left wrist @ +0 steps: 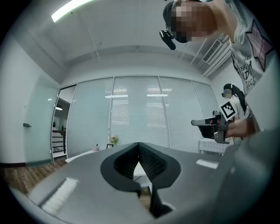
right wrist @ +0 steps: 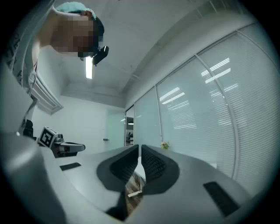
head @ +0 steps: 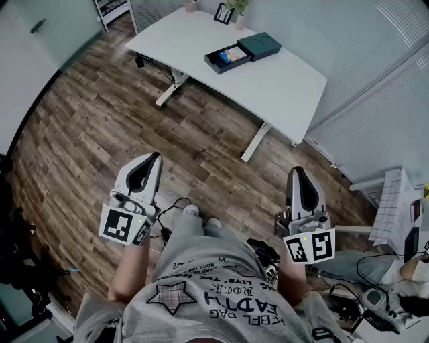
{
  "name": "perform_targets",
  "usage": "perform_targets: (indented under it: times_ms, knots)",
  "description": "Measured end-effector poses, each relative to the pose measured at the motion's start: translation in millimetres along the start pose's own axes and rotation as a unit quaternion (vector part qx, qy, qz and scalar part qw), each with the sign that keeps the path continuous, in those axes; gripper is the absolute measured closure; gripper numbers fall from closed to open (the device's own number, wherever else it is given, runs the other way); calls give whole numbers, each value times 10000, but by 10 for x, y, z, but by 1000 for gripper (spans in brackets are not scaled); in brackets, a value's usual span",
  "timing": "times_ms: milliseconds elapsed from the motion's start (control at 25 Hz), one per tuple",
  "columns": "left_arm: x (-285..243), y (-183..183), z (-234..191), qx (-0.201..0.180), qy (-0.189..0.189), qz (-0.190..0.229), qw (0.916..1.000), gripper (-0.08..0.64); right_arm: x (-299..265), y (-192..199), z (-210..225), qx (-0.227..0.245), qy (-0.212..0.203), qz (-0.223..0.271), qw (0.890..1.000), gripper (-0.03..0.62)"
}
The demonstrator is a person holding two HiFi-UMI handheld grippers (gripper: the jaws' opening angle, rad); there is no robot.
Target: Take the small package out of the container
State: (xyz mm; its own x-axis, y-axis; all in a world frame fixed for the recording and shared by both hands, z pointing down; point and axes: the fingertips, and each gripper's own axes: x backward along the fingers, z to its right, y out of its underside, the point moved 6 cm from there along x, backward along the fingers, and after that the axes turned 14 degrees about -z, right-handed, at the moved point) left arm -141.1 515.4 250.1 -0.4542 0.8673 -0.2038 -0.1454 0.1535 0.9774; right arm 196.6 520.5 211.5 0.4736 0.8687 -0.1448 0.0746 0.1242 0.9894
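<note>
A dark open container [head: 229, 57] lies on the white table [head: 281, 87] far ahead, with a small blue package [head: 232, 54] inside it. Its dark green lid [head: 259, 45] rests beside it on the right. My left gripper [head: 151, 159] hangs over the wooden floor, far short of the table, shut with nothing in it. My right gripper [head: 299, 173] is level with it on the right, shut and empty too. In the left gripper view the left gripper [left wrist: 139, 147] has its jaws together, and the right gripper [left wrist: 210, 123] shows off to the side. The right gripper view shows my right gripper [right wrist: 140, 149] with jaws meeting.
A picture frame [head: 224, 13] and small potted plants [head: 239, 8] stand at the table's far edge. Wooden floor [head: 100, 127] lies between me and the table. Cables and gear [head: 375, 301] clutter the floor at the right, beside a white stand [head: 392, 204]. Blinds cover the glass walls.
</note>
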Motion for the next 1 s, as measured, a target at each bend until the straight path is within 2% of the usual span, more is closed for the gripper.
perform_targets:
  times_ms: [160, 720, 1000]
  knots:
    - [16, 47, 100, 112, -67, -8, 9999, 551, 51, 32, 24, -9, -92, -8, 10000, 563]
    - [44, 14, 304, 42, -106, 12, 9999, 551, 259, 28, 119, 12, -95, 91, 9999, 563]
    - [24, 29, 367, 79, -138, -52, 9999, 551, 285, 83, 190, -155, -178, 26, 9997, 561]
